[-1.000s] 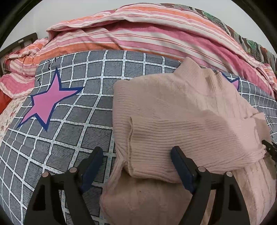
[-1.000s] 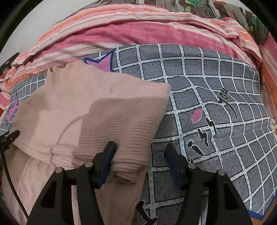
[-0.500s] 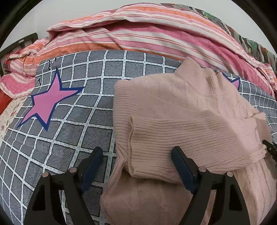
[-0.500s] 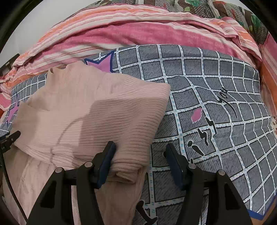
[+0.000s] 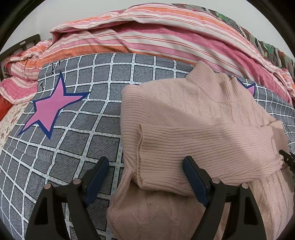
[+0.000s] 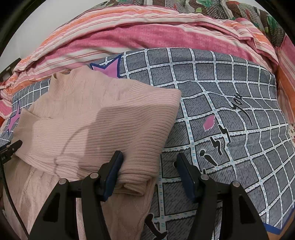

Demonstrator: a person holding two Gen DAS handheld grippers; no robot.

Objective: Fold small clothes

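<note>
A pale pink knit sweater [image 5: 193, 129] lies on the grey checked bedsheet [image 5: 77, 129], sleeves folded across its body and collar pointing away. It also shows in the right wrist view [image 6: 103, 121]. My left gripper [image 5: 145, 177] is open, its jaws astride the sweater's left edge and the folded sleeve's cuff. My right gripper [image 6: 149, 175] is open, its jaws astride the sweater's right edge, the left pad [image 6: 112, 175] touching the knit. The left gripper's tip [image 6: 11, 149] peeks in at the far left of the right wrist view.
A pink and orange striped duvet [image 5: 147, 37] is bunched along the far side of the bed. A dark floral blanket [image 6: 221, 11] lies behind it. A pink star print [image 5: 51, 107] marks the sheet left of the sweater. A dark bed frame [image 5: 20, 46] shows far left.
Both grippers stay open and hold almost still. The right view has tilted slightly, and the sweater has not shifted.
</note>
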